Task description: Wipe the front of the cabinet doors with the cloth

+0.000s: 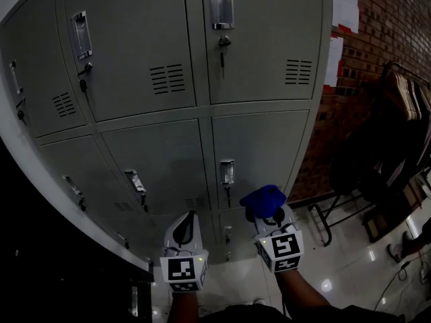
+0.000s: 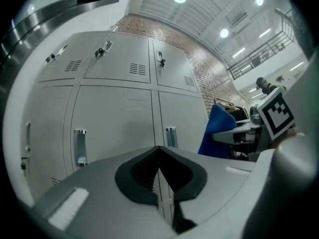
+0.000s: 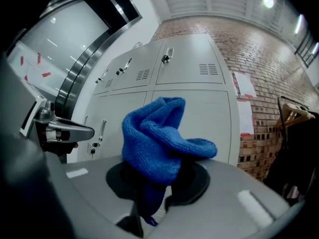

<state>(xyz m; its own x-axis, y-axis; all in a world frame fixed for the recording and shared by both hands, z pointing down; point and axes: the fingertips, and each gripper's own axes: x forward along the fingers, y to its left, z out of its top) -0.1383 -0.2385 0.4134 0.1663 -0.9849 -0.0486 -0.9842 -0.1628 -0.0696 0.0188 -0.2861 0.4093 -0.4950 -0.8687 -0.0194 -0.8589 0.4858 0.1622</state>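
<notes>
Over on the left, the left gripper (image 1: 189, 221) is held up in front of the lower row, jaws pressed together with nothing between them. Just past it, a recessed handle (image 1: 135, 180) sits on a lower door. Across the middle runs the bank of grey cabinet doors (image 1: 266, 36), stacked in rows and all closed, each with a vent slot. A key (image 1: 223, 46) hangs in the lock on the upper door.

Now to the right gripper (image 1: 272, 219), level with its partner and just beside it. Its jaws are clamped on the cloth (image 3: 154, 143), a blue knitted bundle that bulges up above the tips. A tail of it is pinched down in the slot. The cloth is up in front of a lower door near the cabinet's right edge. Whether it touches the metal, no view settles.

Further right comes the brick wall (image 1: 397, 19) with paper sheets (image 1: 345, 2) stuck on it. At the far right a clothes rack (image 1: 404, 93) stands over the glossy floor (image 1: 350, 268).
</notes>
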